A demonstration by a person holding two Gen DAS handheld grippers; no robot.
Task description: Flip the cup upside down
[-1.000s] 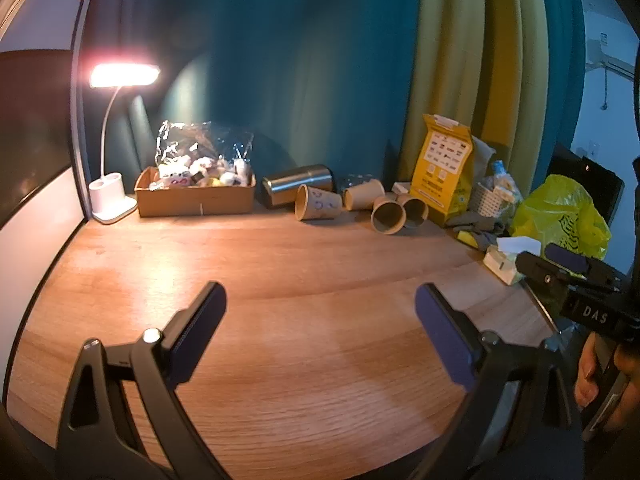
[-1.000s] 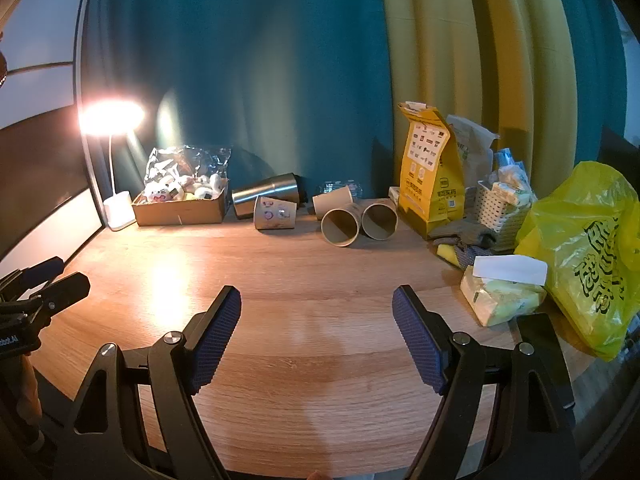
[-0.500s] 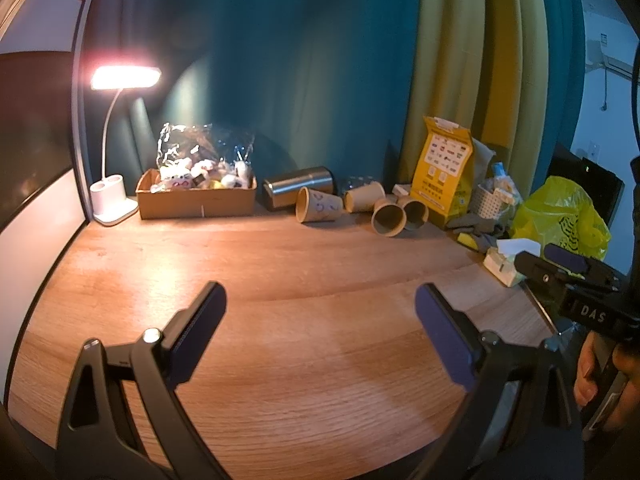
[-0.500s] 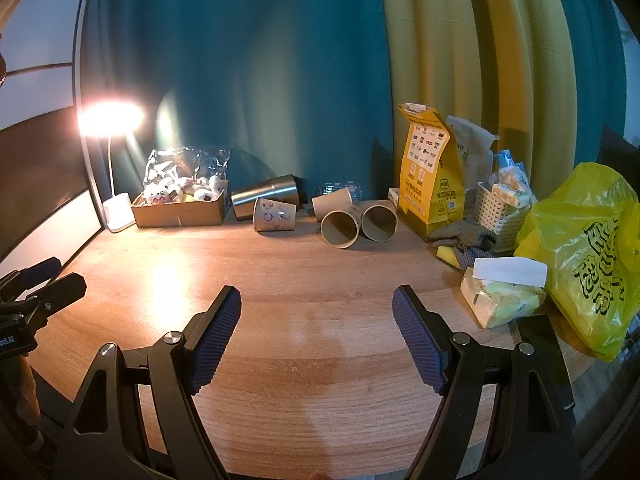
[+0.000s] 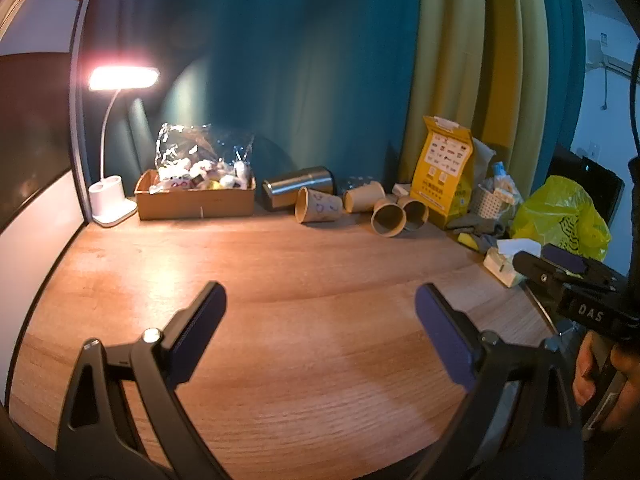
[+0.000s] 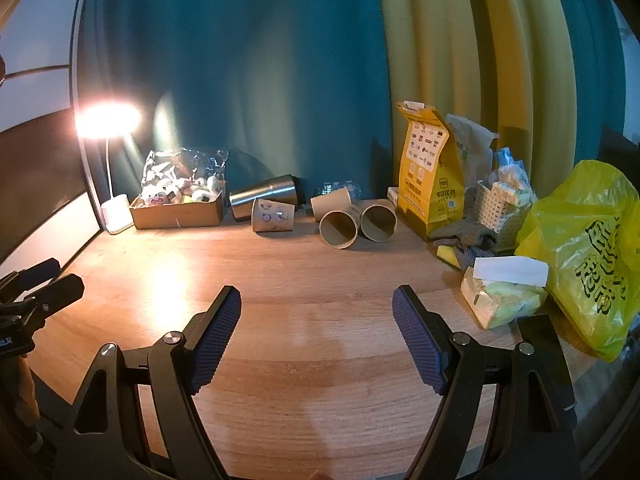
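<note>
Several brown paper cups lie on their sides at the back of the wooden table. One has drawings on it (image 5: 319, 210) (image 6: 273, 216). Two lie with their mouths toward me (image 5: 388, 222) (image 6: 338, 229) (image 6: 377, 223), and another lies behind them (image 5: 363, 196) (image 6: 330, 202). A steel tumbler (image 5: 298, 186) (image 6: 264, 195) lies beside them. My left gripper (image 5: 320, 326) is open and empty over the near table. My right gripper (image 6: 317, 322) is open and empty, far from the cups. Each gripper also shows at the edge of the other's view.
A lit desk lamp (image 5: 114, 152) and a cardboard box of small items (image 5: 196, 196) stand at the back left. A yellow carton (image 6: 430, 176), a white basket (image 6: 502, 210), a tissue pack (image 6: 500, 296) and a yellow plastic bag (image 6: 588, 252) crowd the right side.
</note>
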